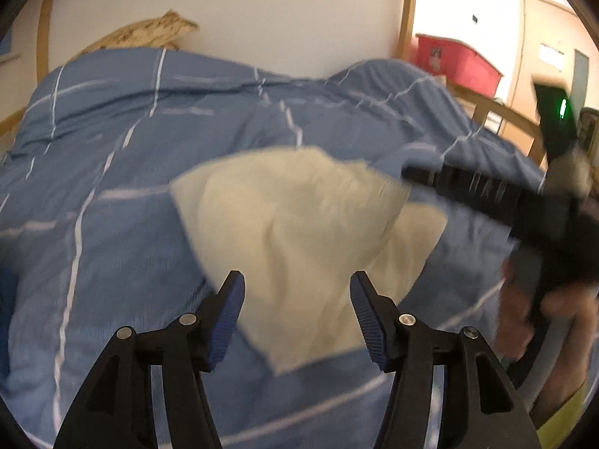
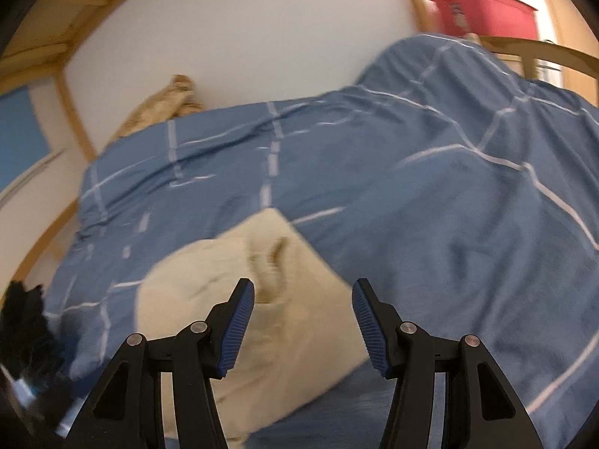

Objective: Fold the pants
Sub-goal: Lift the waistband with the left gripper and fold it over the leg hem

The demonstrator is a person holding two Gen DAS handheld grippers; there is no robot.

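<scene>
Both claws — left (image 1: pixel 297 314), right (image 2: pixel 303 321) — released; cream pants (image 1: pixel 299 239) lie diagonally on duvet (image 1: pixel 112 149).

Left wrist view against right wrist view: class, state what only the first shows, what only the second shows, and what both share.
Only the left wrist view shows the right tool from outside, reaching over the cream pants, plus the hand gripping it. Only the right wrist view shows a blue panel on the wall and a dark blurred object at lower left. Both share the pants, blue checked duvet, red bin, tan cloth and open jaws.
</scene>
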